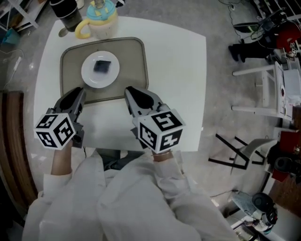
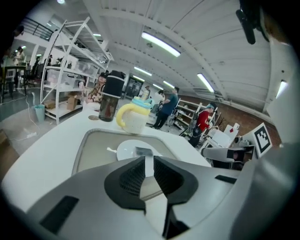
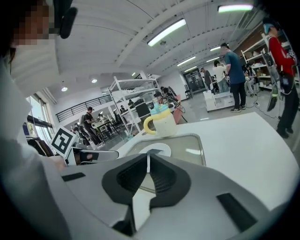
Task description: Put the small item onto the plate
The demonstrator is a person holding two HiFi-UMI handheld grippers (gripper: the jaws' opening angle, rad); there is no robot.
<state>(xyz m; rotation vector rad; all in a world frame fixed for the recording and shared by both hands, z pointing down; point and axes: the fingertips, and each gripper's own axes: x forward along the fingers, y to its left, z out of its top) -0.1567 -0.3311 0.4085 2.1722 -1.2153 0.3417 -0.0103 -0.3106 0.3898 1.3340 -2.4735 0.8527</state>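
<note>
The small item (image 1: 102,65) is lying on the plate (image 1: 89,76) in a tray (image 1: 137,61), with a mug (image 1: 101,22) and tumbler (image 1: 66,14) standing behind it. Both claws are hovering empty over the desk (image 1: 178,70): the left claw (image 1: 79,94) slightly parted, the right claw (image 1: 130,91) nearly closed.

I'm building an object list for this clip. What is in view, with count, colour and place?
table: 1, white, centre
tray: 1, grey-olive, far half of the table
plate: 1, white, on the tray
small item: 1, dark, on the plate
mug: 1, cream, yellow handle, blue lid, behind the tray
tumbler: 1, dark, left of the mug
frames and gear: several, white, black, red, floor at right
sleeves: 2, white, bottom
left hand-held gripper: 1, grey, tray's near-left corner, jaws apart, empty
right hand-held gripper: 1, grey, tray's near edge, jaws nearly together, empty
</note>
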